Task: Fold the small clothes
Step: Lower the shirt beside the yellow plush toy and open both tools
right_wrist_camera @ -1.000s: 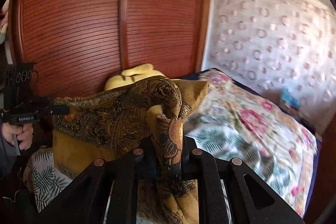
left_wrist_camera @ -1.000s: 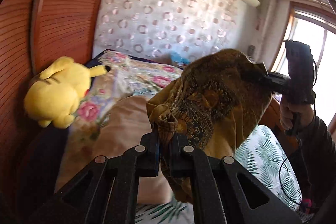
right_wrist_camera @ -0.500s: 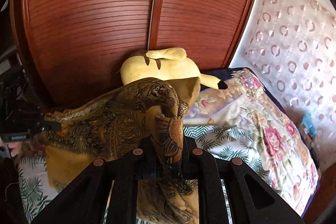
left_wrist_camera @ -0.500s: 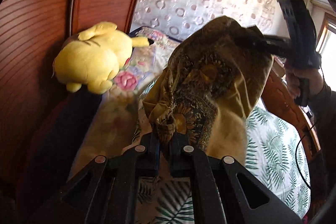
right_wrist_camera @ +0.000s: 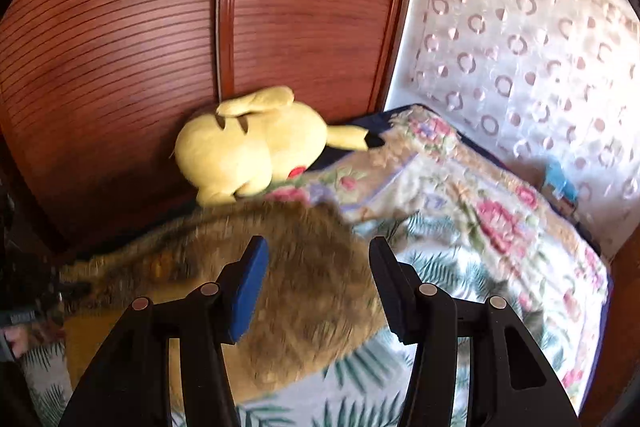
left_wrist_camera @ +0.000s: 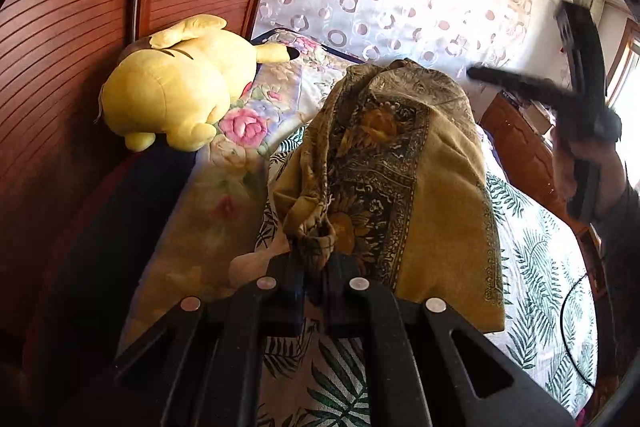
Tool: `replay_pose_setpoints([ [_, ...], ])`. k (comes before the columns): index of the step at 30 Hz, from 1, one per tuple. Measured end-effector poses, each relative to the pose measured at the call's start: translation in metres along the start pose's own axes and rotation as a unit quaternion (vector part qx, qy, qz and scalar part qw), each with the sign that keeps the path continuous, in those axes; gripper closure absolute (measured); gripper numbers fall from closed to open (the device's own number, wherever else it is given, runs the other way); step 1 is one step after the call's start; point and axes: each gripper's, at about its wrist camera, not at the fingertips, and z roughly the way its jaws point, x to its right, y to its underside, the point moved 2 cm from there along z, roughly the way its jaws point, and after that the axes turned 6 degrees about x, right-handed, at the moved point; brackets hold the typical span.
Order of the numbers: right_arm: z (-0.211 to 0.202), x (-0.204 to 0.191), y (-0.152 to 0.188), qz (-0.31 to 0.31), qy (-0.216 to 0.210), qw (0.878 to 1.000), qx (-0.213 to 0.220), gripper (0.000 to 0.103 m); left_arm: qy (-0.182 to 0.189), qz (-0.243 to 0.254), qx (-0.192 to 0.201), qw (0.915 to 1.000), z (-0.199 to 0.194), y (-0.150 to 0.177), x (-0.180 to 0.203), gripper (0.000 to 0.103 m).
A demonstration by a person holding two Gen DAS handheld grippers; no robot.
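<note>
While one corner is pinched and the other hangs free, this is how the room reads:

Left tongs [left_wrist_camera: 314, 269]: pressed together on a bunched corner of the mustard paisley cloth [left_wrist_camera: 400, 163], which rises from the tips and drapes away ahead of them.

Right tongs [right_wrist_camera: 318, 279]: spread wide with nothing between the pads; the cloth [right_wrist_camera: 304, 291] is a blur just beyond and below the gap, so it looks to be loose on that side and dropping.

Cloth: hung from the left tongs, its lower hem ahead and to the right of them, resting on or just above the fern-print bed sheet [left_wrist_camera: 540, 267]; I cannot tell which.

Step in hand: I'd judge a corner has been let go so the piece can be laid out or regripped for a fold.

Doing it well: keep the left pinch steady and low so the fabric settles flat, not in a heap; bring the right tongs onto a clean edge, not a wad, then draw the two grips apart until the border runs straight.

Watch for: thin, slippery-looking fabric that may twist as it falls; the knot of cloth at the left tips would spoil a neat crease.

Nearby: yellow plush toy [left_wrist_camera: 176, 83] sits ahead and left of the left tongs, against the wooden headboard [right_wrist_camera: 140, 27], well apart from the cloth; floral quilt [right_wrist_camera: 460, 195] lies ahead and right of the right tongs.
</note>
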Motion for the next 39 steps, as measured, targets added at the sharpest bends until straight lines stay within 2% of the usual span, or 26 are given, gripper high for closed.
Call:
replay_pose_setpoints([
  [4, -0.002, -0.005, 0.026, 0.026, -0.027, 0.999, -0.008, 0.049, -0.013, 0.010, 0.007, 0.9998, -0.008, -0.002, 0.003, 0.095],
  [7, -0.004, 0.003, 0.031, 0.031, -0.021, 0.999, -0.009, 0.049, -0.028, 0.027, 0.023, 0.9990, -0.020, -0.007, 0.007, 0.084],
  [9, -0.012, 0.012, 0.033, 0.046, -0.020, 0.999, -0.006, 0.049, -0.025, 0.037, 0.036, 0.9984, -0.029, -0.010, 0.011, 0.061],
  [10, -0.014, 0.014, 0.034, 0.052, -0.017, 0.998, -0.002, 0.049, -0.023, 0.040, 0.044, 0.9980, -0.033, -0.012, 0.014, 0.056],
  [11, -0.018, 0.015, 0.037, 0.056, -0.015, 0.998, 0.002, 0.049, -0.020, 0.046, 0.050, 0.9975, -0.037, -0.014, 0.018, 0.048],
  [12, -0.020, 0.016, 0.040, 0.058, -0.015, 0.998, 0.003, 0.049, -0.014, 0.050, 0.052, 0.9973, -0.039, -0.016, 0.022, 0.036],
  [14, -0.021, 0.016, 0.044, 0.063, -0.012, 0.998, 0.004, 0.049, 0.005, 0.061, 0.051, 0.9968, -0.038, -0.018, 0.033, 0.024],
  [18, -0.019, 0.015, 0.052, 0.068, -0.018, 0.998, 0.004, 0.050, 0.026, 0.095, 0.028, 0.9948, -0.022, -0.011, 0.058, 0.024],
  [19, -0.017, 0.016, 0.052, 0.069, -0.024, 0.997, 0.007, 0.060, 0.026, 0.099, 0.021, 0.9945, -0.018, -0.009, 0.061, 0.024],
  [24, 0.008, 0.020, 0.049, 0.068, -0.034, 0.997, -0.004, 0.076, 0.005, 0.105, -0.021, 0.9943, 0.004, 0.007, 0.060, 0.024],
  [31, 0.046, 0.035, 0.053, 0.095, -0.036, 0.994, -0.037, 0.076, -0.017, 0.112, -0.031, 0.9930, 0.013, 0.019, 0.057, 0.024],
  [35, 0.041, 0.034, 0.053, 0.108, -0.026, 0.993, -0.031, 0.076, -0.019, 0.108, -0.024, 0.9937, 0.007, 0.020, 0.058, 0.024],
  [39, 0.019, 0.028, 0.053, 0.110, 0.004, 0.994, -0.028, 0.076, -0.019, 0.108, -0.007, 0.9939, -0.003, 0.015, 0.063, 0.024],
])
